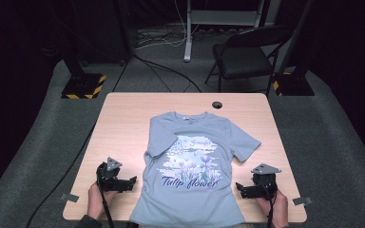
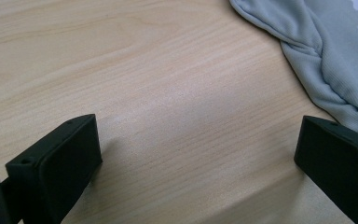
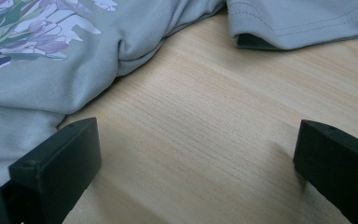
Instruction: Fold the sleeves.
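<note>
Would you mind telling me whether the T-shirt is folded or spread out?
Spread out: the T-shirt lies print-up on the table, right sleeve extended, left sleeve bunched, hem over the near edge.

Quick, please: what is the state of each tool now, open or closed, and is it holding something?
Left tool: open, holding nothing, beside the T-shirt.
Right tool: open, holding nothing, beside the T-shirt.
</note>
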A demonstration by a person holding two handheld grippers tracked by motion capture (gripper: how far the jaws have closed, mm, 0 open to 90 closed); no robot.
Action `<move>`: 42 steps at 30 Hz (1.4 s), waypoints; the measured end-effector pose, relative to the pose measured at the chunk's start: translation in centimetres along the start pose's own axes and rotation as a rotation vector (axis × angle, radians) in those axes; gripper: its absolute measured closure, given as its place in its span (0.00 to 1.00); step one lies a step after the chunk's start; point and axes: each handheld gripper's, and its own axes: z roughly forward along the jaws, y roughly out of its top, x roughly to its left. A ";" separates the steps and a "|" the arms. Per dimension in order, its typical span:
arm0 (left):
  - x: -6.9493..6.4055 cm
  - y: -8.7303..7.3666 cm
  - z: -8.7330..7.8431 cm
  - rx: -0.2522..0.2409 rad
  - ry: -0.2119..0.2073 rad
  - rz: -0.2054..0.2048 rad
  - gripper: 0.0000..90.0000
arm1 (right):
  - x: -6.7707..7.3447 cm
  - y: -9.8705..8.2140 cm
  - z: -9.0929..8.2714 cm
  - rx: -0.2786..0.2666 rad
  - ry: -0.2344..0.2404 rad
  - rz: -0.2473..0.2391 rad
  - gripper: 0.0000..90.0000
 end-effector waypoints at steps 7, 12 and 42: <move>-0.3 -0.3 -0.1 -0.016 0.025 -0.027 0.00 | -0.1 0.0 -0.1 0.003 -0.003 0.002 0.00; -0.4 -0.3 -0.1 -0.015 0.025 -0.027 0.00 | -0.5 0.2 -0.2 0.025 -0.007 0.021 0.01; -0.4 -0.3 -0.1 -0.014 0.012 -0.009 0.00 | -6.5 6.5 1.1 0.105 -0.034 0.122 0.03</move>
